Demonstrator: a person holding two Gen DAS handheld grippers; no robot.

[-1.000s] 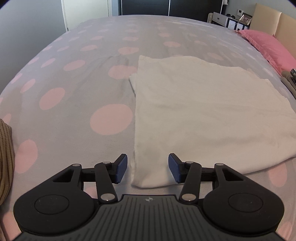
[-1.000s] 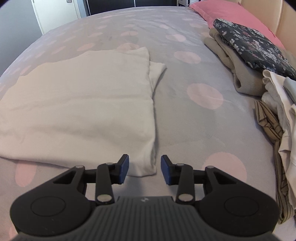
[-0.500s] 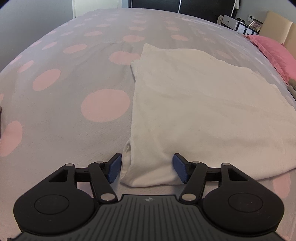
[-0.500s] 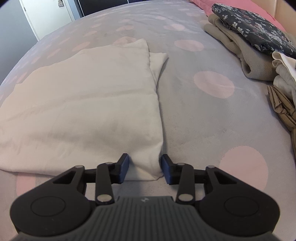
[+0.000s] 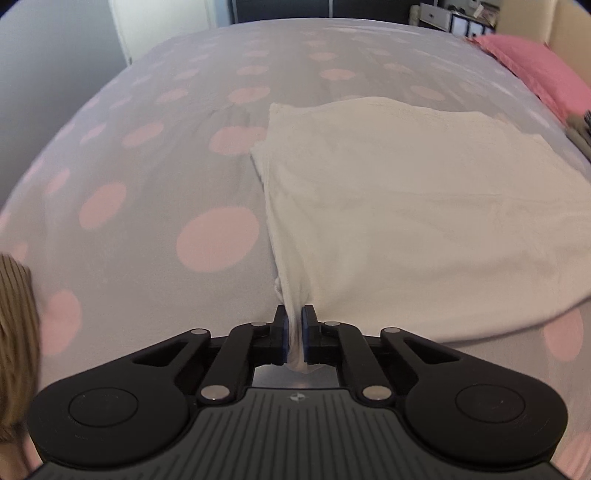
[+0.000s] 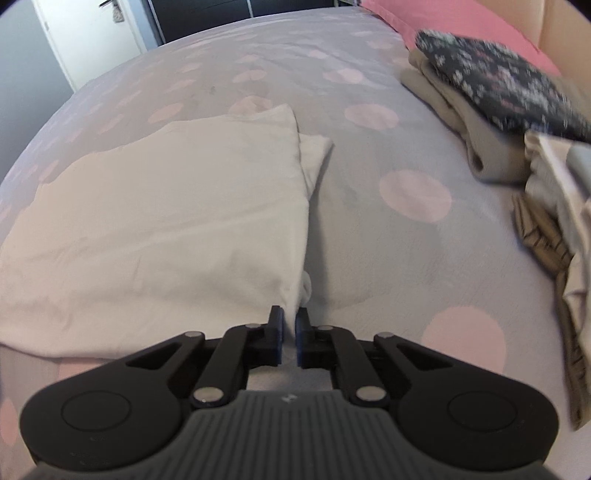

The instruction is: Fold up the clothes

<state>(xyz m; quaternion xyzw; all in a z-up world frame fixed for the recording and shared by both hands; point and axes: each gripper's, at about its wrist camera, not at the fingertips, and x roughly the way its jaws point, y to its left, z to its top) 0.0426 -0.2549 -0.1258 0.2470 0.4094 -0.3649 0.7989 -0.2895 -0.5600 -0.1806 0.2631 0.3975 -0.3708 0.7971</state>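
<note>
Left wrist view: the left gripper (image 5: pixel 294 334) has its jaws closing on the near left corner of the white garment (image 5: pixel 406 192), and the cloth is pinched between the blue pads (image 5: pixel 283 338), drawn up into a narrow bunch from the bed. The rest of the garment lies flat on the grey bedspread with pink dots (image 5: pixel 155 177), folded over, with a second layer showing along its left edge. A pink pillow (image 5: pixel 535 70) sits at the far right by the beige headboard (image 5: pixel 569 33). A brown striped fabric (image 5: pixel 16 332) shows at the left edge of the frame; what it belongs to cannot be told.

Right wrist view: the right gripper (image 6: pixel 290 338) has its jaws closing on the near right corner of the same garment (image 6: pixel 166 221); the cloth edge runs down between the pads (image 6: pixel 300 341) and is gripped there. The garment spreads out to the left of the gripper, and a folded-under flap pokes out at its far right corner. To the right, well apart from the garment, stands a pile of clothes (image 6: pixel 554 206), with a dark floral piece (image 6: pixel 498 77) lying on beige folded items (image 6: pixel 469 125). A white door (image 6: pixel 88 33) is at the far left.
</note>
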